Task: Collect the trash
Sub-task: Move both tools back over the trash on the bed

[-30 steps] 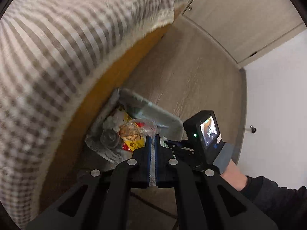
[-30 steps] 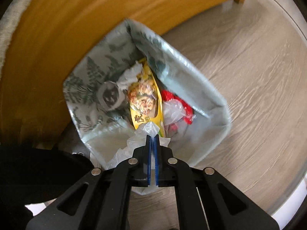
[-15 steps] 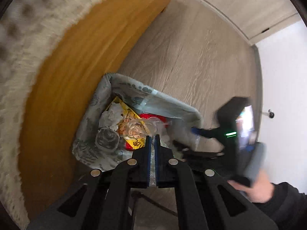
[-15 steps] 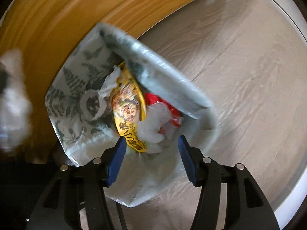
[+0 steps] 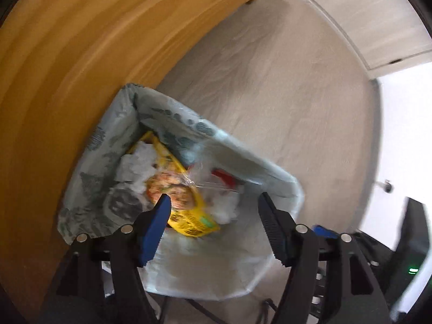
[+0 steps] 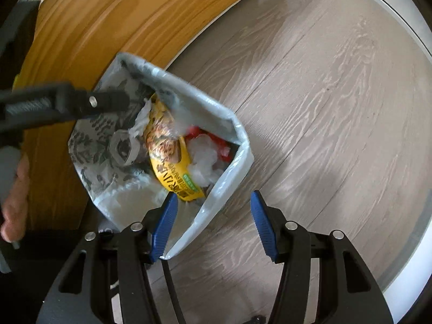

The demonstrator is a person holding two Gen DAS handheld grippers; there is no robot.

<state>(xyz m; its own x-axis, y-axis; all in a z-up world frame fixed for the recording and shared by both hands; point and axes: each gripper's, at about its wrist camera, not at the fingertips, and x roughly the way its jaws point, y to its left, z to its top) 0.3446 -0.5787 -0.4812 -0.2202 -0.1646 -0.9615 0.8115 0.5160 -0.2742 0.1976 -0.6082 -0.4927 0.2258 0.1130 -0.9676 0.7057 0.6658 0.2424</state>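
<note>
Both drops look finished. Nearest, the left gripper has just sprung wide, empty; the right gripper gapes too. Beyond, toward eleven o'clock, the lined trash bin holds a yellow packet. Next: fetch more litter.

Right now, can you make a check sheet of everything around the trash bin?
Surface: pale grey wood-grain floor.
Job's things: square bin lined with a leaf-printed plastic bag, holding a yellow snack packet, crumpled clear plastic, white tissue and something red.
Clutter: nothing seen.
Grippers: left gripper over the bin, jaws just opened, pinching nothing; right gripper open over the bag's near edge.
Cables: thin dark cord on the floor.
Surroundings: orange wooden furniture panel beside the bin, white wall.
</note>
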